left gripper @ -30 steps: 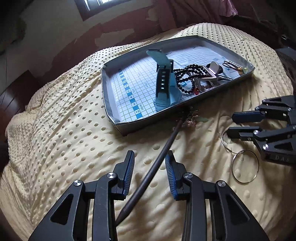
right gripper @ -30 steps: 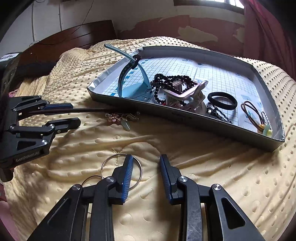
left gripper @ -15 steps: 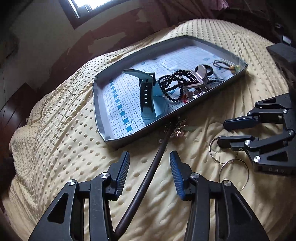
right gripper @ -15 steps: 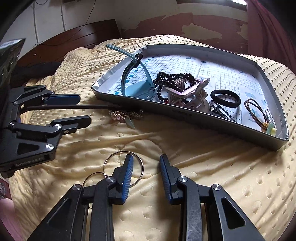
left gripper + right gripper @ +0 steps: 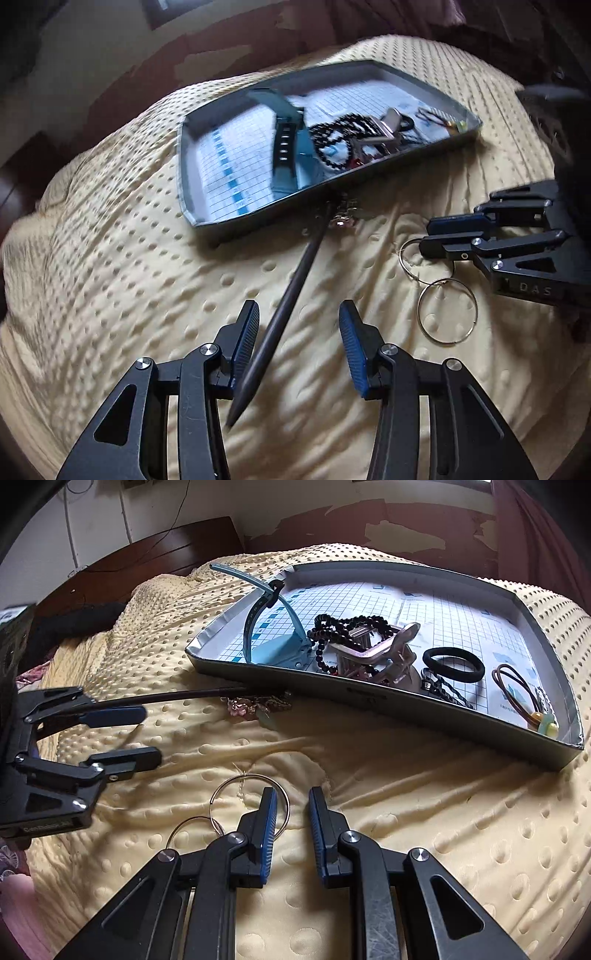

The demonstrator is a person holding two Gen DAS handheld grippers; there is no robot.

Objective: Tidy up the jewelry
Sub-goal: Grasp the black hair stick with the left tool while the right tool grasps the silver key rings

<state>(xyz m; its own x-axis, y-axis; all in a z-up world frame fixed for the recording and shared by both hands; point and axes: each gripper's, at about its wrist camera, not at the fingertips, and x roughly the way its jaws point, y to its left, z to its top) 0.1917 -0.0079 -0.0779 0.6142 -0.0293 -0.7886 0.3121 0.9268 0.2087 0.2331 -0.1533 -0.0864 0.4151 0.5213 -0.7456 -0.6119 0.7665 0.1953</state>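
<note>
A dark hair stick lies on the yellow blanket, its ornament end against the grey tray. My left gripper is open and straddles the stick's shaft, which runs close to the left finger. Two thin metal rings lie linked on the blanket. My right gripper is open with a narrow gap, its left finger over the nearer ring's edge. In the tray I see a teal watch strap, black beads, a hair claw clip and hair ties.
The tray's near wall stands just beyond both grippers. The left gripper and the right gripper face each other a short way apart. A dark wooden headboard rises behind the bed. The blanket is soft and creased.
My left gripper has spread a little wider and shifted along the stick; its view is blurred. The right gripper's fingers have narrowed over the ring. Nothing has been lifted.
</note>
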